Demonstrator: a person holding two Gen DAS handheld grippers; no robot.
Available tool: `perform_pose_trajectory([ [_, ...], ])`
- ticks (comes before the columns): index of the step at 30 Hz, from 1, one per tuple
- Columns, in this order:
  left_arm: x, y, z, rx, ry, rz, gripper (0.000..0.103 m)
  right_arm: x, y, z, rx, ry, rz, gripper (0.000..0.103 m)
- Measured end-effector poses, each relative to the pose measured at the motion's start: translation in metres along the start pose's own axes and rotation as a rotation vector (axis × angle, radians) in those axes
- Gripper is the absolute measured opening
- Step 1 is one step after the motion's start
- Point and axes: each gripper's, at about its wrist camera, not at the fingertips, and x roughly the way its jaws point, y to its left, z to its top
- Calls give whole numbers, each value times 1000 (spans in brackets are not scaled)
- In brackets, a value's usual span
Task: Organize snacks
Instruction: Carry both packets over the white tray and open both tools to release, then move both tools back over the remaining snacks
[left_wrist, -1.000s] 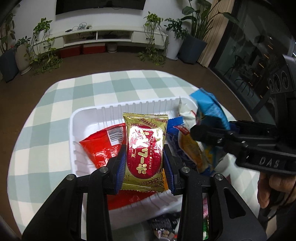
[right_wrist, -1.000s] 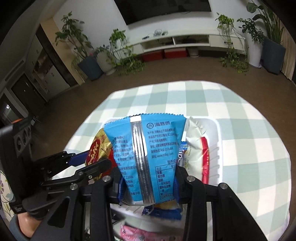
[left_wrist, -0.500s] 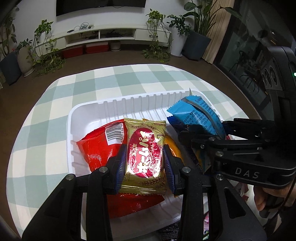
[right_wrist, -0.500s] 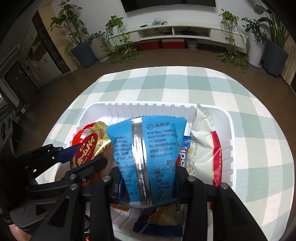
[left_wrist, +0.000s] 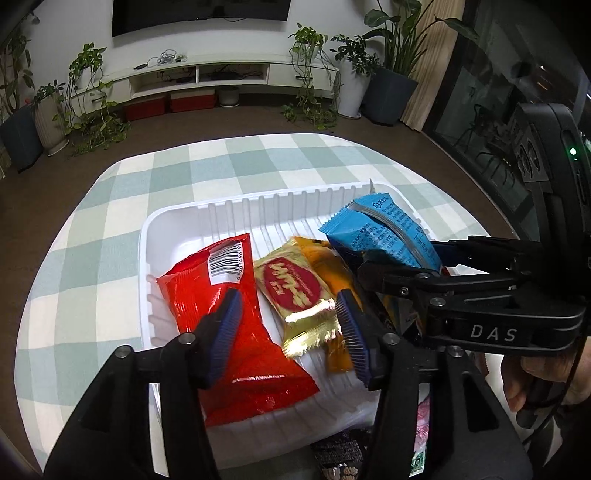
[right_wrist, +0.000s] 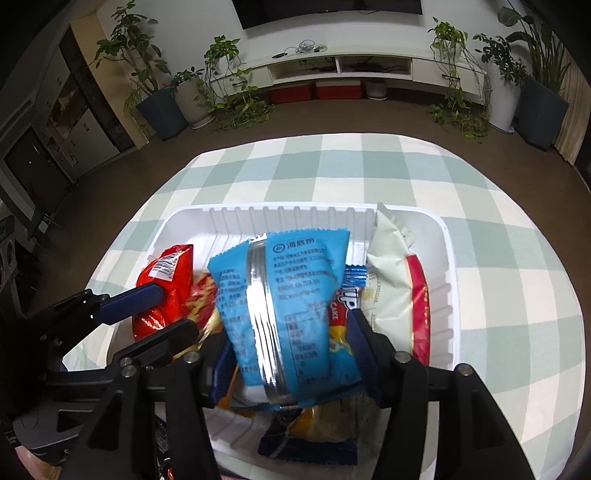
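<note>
One white tray (left_wrist: 177, 236) sits on the worktop (left_wrist: 110, 206), which is covered by a green and white checked cloth, and the snacks lie in it. Two tools hang over the tray, one in each of the person's hands. The left tool (left_wrist: 288, 325) has its jaws opening and nothing is pressed between the blue pads: one gold packet with a red oval (left_wrist: 291, 291) lies loose on the tray floor in the gap, touching neither pad. Left of it lies one red packet (left_wrist: 218, 291) with a barcode label, partly under the left pad. One orange packet (left_wrist: 328, 273) lies beneath the gold one on its right. The right tool (right_wrist: 291, 347) also has its jaws opening; one blue packet (right_wrist: 284, 295) with a silver seam stands tilted between the pads, and its edges are just clear of them, so it is no longer clamped. In the right wrist view, one white packet with a red stripe (right_wrist: 395, 291) lies along the tray's right wall, and one red and blue packet (right_wrist: 345, 295) shows between it and the blue one. At the near rim one dark blue packet (right_wrist: 310, 439) lies under the rest. That makes seven packets that can be counted in the tray; a few more wrappers show below the near edge, too hidden to tell apart.
</note>
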Motion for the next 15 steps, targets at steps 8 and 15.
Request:
perform_pose_trajectory([
  [8,-30,-7,-7,1,-41,13,64,-16,1,-7,-4,-26,6,69],
  [15,-74,-9,-26,-24,-104,14,95,-47,-1,-17,29,-74,46,82],
])
